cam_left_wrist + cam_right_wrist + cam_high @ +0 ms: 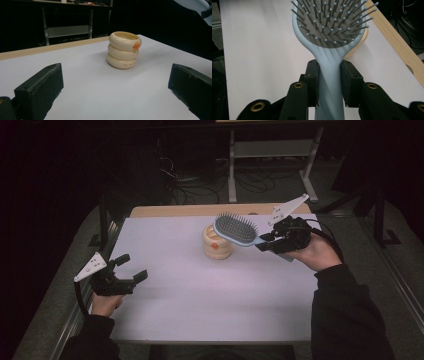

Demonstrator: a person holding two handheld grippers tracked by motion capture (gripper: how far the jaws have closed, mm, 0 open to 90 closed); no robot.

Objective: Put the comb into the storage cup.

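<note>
A light blue hairbrush (236, 229) with a grey bristle pad hangs above the table, its head over a cream ribbed cup (217, 242). My right gripper (265, 241) is shut on the brush handle (329, 75), both black pads pressing its sides. From the left gripper view the cup (124, 50) stands upright in mid-table with an orange mark on its rim, and a corner of the brush (200, 6) shows at the top right. My left gripper (133, 268) hovers at the table's left edge, open, nothing between its jaws.
The white table (200, 290) has a wooden strip (200, 210) along its far edge. Behind it stand a metal frame (272, 155) and loose cables on the floor. Dark floor surrounds the table.
</note>
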